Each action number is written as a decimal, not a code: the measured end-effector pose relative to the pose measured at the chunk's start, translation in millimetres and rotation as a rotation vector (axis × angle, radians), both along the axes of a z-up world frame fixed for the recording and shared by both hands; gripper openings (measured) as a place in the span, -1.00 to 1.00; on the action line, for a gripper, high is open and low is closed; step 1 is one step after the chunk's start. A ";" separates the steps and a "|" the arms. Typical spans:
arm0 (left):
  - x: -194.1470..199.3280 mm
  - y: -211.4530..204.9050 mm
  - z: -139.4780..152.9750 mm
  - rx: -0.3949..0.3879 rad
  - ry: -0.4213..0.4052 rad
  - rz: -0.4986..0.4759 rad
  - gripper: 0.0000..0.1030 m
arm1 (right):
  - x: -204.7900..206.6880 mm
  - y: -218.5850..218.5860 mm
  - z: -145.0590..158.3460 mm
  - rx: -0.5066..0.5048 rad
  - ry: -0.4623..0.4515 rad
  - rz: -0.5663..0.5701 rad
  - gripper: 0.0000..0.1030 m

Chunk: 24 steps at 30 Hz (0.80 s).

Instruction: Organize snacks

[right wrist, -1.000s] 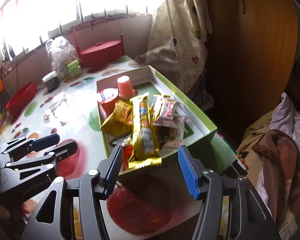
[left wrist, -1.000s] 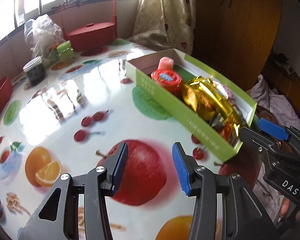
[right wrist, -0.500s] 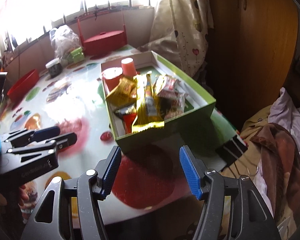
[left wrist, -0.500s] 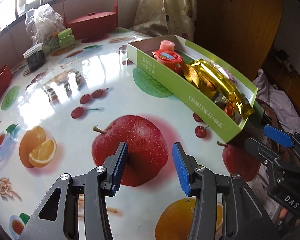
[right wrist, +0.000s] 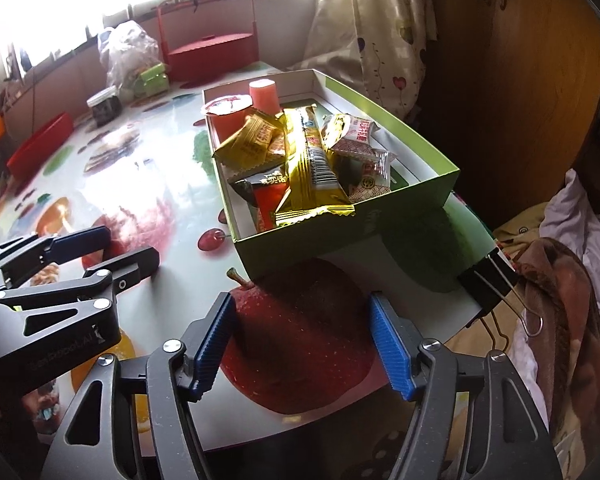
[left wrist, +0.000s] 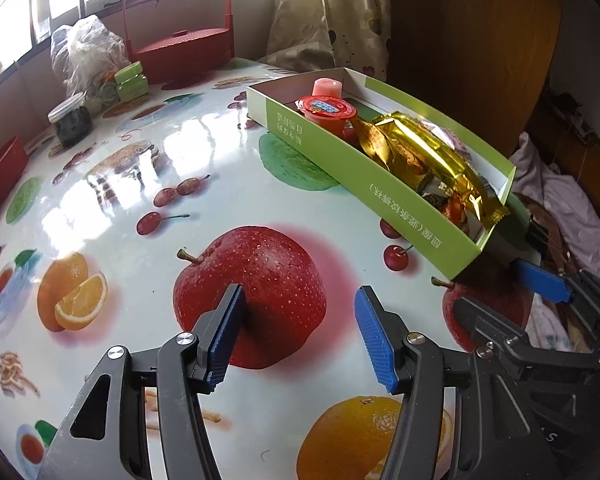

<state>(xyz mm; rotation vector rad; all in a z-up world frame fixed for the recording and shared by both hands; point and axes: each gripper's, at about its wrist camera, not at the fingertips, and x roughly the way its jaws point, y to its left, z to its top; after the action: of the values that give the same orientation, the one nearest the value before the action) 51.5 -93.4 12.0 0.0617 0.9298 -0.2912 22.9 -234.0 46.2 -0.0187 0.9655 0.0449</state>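
Green snack box (right wrist: 340,232), centre frame, holds light, crinkly, slippery packets; the gold wafer bar (right wrist: 312,168) lies topmost (best pinched mid-length). Left gripper (left wrist: 300,336) and right gripper (right wrist: 304,344): jaws apart, empty

Black claw (left wrist: 298,334) frames, ribbed blue pads (right wrist: 390,350), silver screws.

Glossy fruit-print counter (left wrist: 204,168): green cardboard snack box (left wrist: 364,184) near right edge; red lidded basket (left wrist: 180,54), glass jar (left wrist: 70,120) at far edge.
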 end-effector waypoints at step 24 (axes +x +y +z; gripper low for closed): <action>-3.5 -1.9 -0.5 0.014 -0.024 0.003 0.12 | -0.1 -0.9 -0.9 -0.002 -0.012 -0.007 0.38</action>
<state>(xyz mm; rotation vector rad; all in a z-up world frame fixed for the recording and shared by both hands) 48.0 -95.3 11.6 0.0770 0.9086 -0.2807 22.8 -234.8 45.4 -0.0172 0.9532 0.0372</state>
